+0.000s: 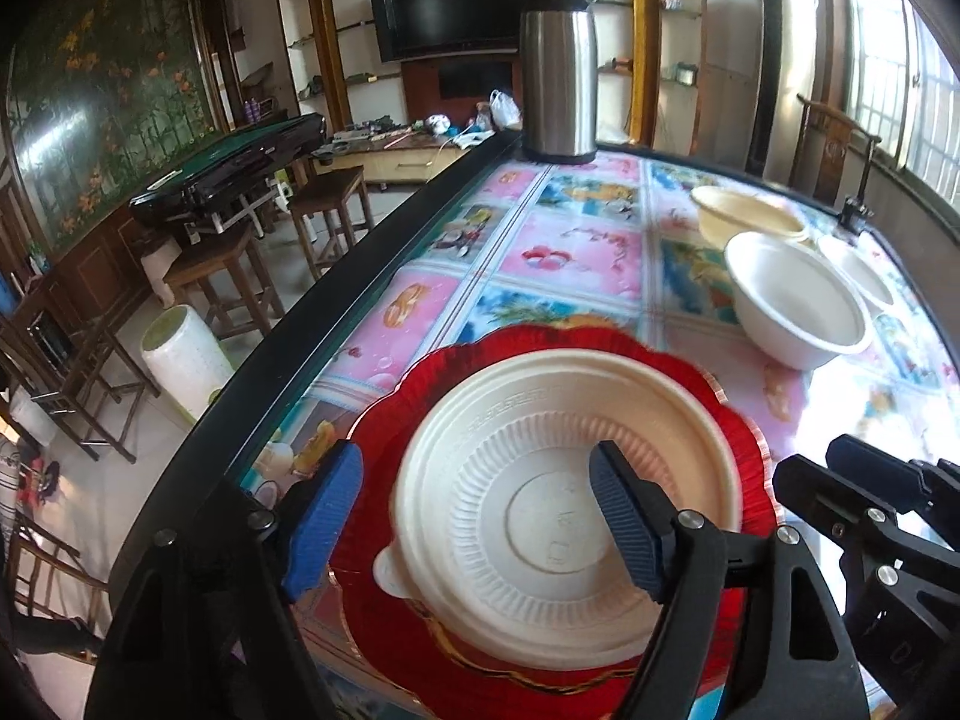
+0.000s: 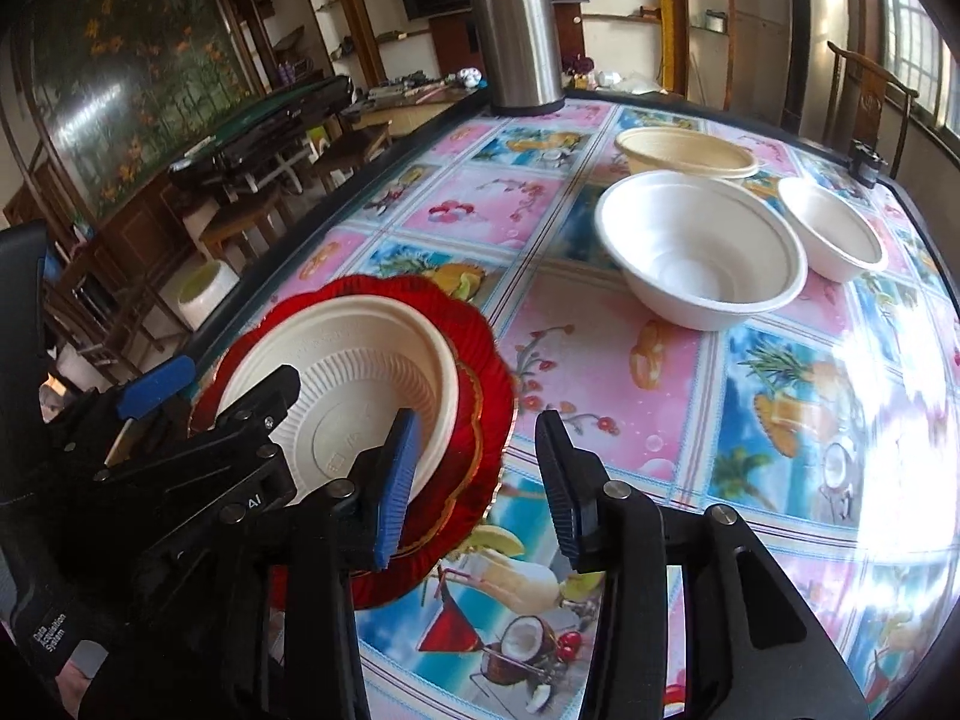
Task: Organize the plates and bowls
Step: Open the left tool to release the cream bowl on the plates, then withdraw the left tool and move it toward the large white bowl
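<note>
- My left gripper [image 1: 474, 516] has its jaws spread wide, one blue pad [image 1: 324, 516] out over the red rim and the other over the cream plate [image 1: 540, 480]; I can't tell whether either pad touches.
- That cream plate, ribbed with a small tab at its near edge, sits inside the red scalloped plate [image 1: 738, 420], which lies at the table's left edge.
- My right gripper [image 2: 474, 480] is also open with nothing between the pads; its left pad [image 2: 396, 480] sits in front of the red plate's rim, the other over bare tablecloth.
- From the right wrist camera, the left gripper's black frame overlaps the cream plate's near side.
- Farther out, a large white bowl [image 2: 702, 252] stands on the patterned tablecloth [image 2: 600, 348], well apart from the plates.
- Just beside it on the right is a smaller white bowl [image 2: 831, 231]; behind both is a cream bowl [image 2: 684, 153].
- A steel thermos jug [image 2: 516, 36] stands at the far edge.
</note>
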Available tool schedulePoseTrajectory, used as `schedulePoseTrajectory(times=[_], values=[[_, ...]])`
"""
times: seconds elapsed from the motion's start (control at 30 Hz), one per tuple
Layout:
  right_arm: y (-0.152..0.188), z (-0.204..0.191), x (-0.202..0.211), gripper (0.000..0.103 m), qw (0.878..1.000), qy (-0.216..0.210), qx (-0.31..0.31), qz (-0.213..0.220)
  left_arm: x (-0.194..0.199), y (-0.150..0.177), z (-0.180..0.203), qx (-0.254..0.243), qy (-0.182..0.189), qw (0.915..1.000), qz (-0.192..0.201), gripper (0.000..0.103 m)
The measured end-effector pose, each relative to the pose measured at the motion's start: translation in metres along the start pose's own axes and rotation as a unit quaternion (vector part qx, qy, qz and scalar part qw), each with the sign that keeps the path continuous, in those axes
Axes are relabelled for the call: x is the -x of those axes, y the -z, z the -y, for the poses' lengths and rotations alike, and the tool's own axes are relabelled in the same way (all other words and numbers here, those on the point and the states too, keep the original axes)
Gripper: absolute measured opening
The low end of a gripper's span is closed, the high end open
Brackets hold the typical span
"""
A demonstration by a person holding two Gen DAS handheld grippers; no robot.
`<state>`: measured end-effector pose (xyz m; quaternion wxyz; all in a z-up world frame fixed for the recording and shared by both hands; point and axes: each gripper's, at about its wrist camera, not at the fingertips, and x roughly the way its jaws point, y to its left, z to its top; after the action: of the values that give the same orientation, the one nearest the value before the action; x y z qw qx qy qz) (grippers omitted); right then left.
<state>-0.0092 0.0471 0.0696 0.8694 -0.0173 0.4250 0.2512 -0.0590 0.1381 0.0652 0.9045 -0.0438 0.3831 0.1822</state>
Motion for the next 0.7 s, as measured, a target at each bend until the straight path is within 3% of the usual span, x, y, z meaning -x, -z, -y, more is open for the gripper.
schedulePoseTrajectory(times=[0.23, 0.3, 0.43, 0.7], values=[[0.003, 0.025, 0.03, 0.04, 0.999, 0.009, -0.029, 0.031, 0.018, -0.004, 0.012, 0.023, 0.04, 0.9982, 0.039, 0.078], [0.004, 0.035, 0.037, 0.04, 0.998, 0.014, -0.039, 0.039, 0.022, -0.007, 0.022, 0.015, 0.042, 0.998, 0.045, 0.078], [0.008, 0.055, 0.049, 0.05, 0.997, 0.018, -0.062, 0.049, 0.028, -0.008, 0.035, 0.005, 0.049, 0.9973, 0.055, 0.078], [0.017, 0.088, 0.059, 0.05, 0.994, 0.025, -0.094, 0.051, 0.037, -0.007, 0.063, -0.02, 0.059, 0.9962, 0.061, 0.078]])
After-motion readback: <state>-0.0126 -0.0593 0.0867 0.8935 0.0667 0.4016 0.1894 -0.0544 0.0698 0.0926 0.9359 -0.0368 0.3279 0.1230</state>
